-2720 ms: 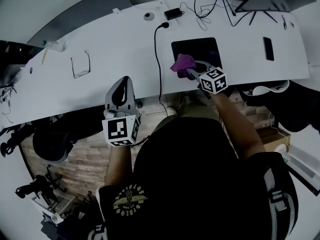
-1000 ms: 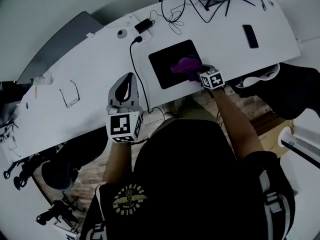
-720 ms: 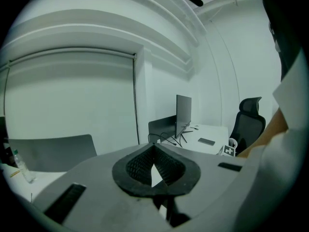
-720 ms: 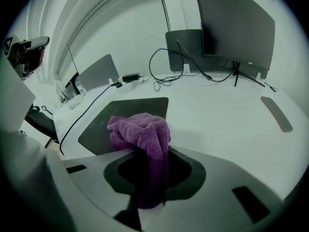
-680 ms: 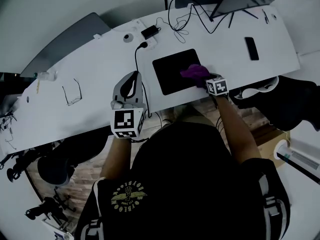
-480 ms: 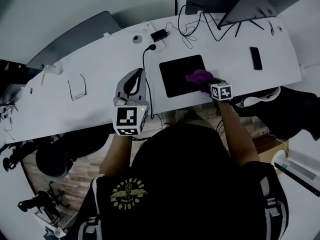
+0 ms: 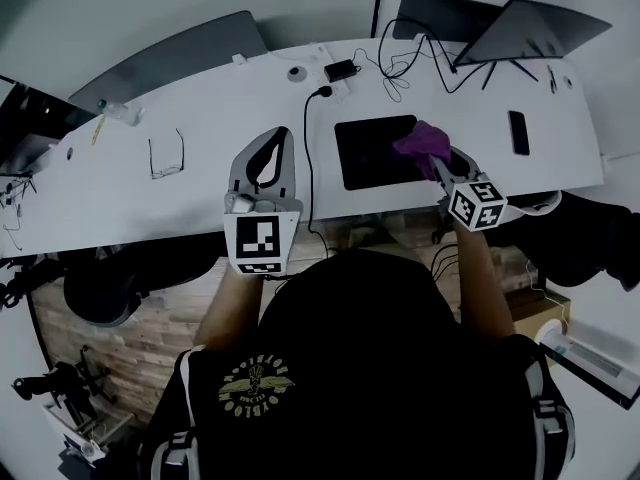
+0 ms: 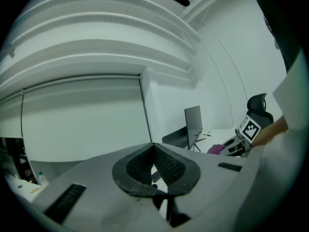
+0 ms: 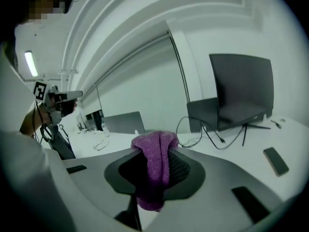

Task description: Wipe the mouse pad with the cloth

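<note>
Now the right claw (image 7: 440, 164) is squeezed shut on the purple cloth (image 7: 423, 138), and a bunch of cloth pokes out past its tips and hangs down below them. The cloth is over the right side of the black mouse pad (image 7: 375, 153), which lies by the front edge of the surface (image 7: 210, 183), toward its right half. I cannot tell if the cloth touches the pad or hangs just above it. To wipe well, I think the claw should go low so the loose cloth lies flat on the pad, then slide from one side of the pad to the other in rows, with a tight squeeze so the cloth does not slip out. Only the soft cloth should rub, not the hard tips. The black cable (image 7: 309, 158) runs just beside the pad's left side, so the strokes should stop short of it. The left claw (image 8: 153, 148) is closed on nothing and hangs near the front edge, left of the pad; it could press on the pad if the pad slides.
</note>
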`<state>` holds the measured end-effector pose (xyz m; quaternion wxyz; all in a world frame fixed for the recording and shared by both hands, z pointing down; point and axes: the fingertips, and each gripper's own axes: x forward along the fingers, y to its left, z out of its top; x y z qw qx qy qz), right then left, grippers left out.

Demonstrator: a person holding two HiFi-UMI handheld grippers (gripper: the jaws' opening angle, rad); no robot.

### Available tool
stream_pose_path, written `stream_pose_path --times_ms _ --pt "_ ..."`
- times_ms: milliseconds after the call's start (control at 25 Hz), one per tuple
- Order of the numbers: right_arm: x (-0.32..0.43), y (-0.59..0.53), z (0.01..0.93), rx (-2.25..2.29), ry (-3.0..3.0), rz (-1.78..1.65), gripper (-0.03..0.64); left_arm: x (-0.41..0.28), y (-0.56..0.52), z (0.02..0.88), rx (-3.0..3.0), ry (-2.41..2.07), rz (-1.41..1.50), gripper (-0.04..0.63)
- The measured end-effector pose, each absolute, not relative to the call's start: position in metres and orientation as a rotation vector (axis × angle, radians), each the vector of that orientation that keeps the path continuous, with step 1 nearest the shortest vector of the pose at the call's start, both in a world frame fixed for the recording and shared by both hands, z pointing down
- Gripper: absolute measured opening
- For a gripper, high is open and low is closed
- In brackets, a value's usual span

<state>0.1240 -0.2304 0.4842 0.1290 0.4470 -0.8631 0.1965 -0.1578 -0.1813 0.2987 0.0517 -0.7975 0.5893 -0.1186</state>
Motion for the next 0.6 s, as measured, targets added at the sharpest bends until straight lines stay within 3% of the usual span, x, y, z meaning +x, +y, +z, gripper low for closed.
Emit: stream_pose_path --times_ms 320,600 --pt "0.095 -0.193 0.337 1.333 -2.735 0.163 0.084 -0.169 -0.14 0.255 -2.501 1.804 -0.15 0.003" --pt "0.075 -0.157 0.277 1.334 -2.752 -0.051 0.084 -0.189 -0.109 0.238 -2.449 1.827 -0.08 0.002"
